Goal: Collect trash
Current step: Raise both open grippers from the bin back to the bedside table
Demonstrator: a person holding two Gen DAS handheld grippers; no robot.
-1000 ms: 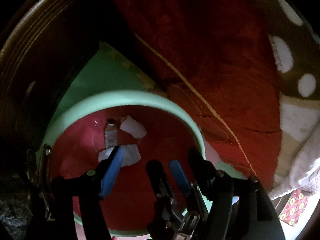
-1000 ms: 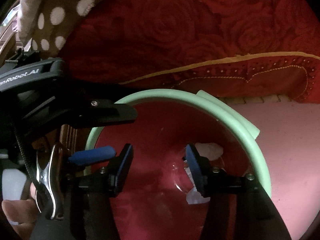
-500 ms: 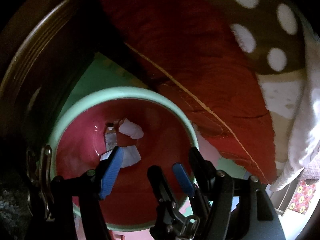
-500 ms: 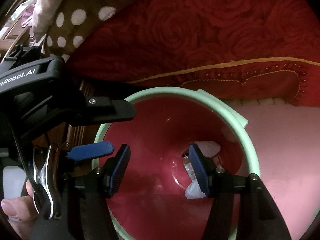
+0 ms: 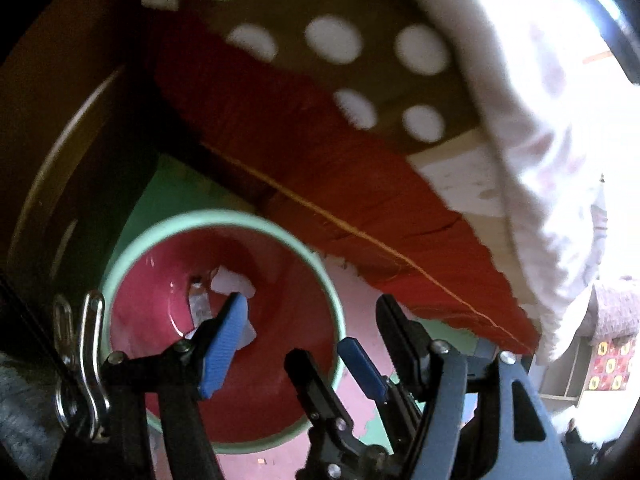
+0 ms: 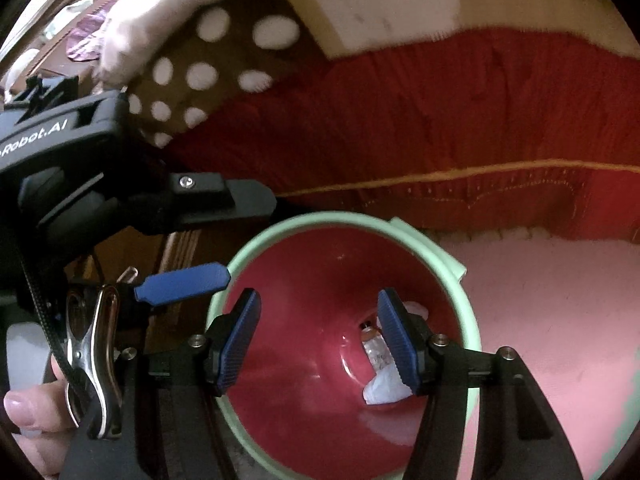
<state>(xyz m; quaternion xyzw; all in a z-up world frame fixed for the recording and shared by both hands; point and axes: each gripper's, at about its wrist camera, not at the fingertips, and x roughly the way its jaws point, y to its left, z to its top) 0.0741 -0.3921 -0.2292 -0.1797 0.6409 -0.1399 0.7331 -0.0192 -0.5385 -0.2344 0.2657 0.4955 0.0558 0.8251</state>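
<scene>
A red bedspread (image 6: 440, 120) with a yellow stitched border hangs above and behind the bin (image 6: 468, 312), its hem reaching down close to the bin's far rim. On top of the bedspread, farther from the bin, lie a brown blanket with white dots (image 5: 340, 40) and a pale cloth (image 5: 540, 140). The bin, with a pale green rim and a red inside, stands on a pink and green floor mat (image 6: 560, 320) just below the bedspread's edge.

Both grippers hang over the bin's mouth, pointing down into it. The left gripper (image 5: 308, 320) has its fingers spread wide with nothing between them; in its own view one blue pad sits over the bin's inside and the other over the mat beside the rim. The right gripper (image 6: 320, 336) also stands wide apart and empty, both pads framed by the bin's opening. Part of a hand (image 6: 28, 420) shows at the lower left edge of the right wrist view.

At the bottom of the bin lie the trash: crumpled white paper pieces (image 5: 232, 284) and a small bottle (image 6: 374, 348) between them, well below both sets of fingers.
</scene>
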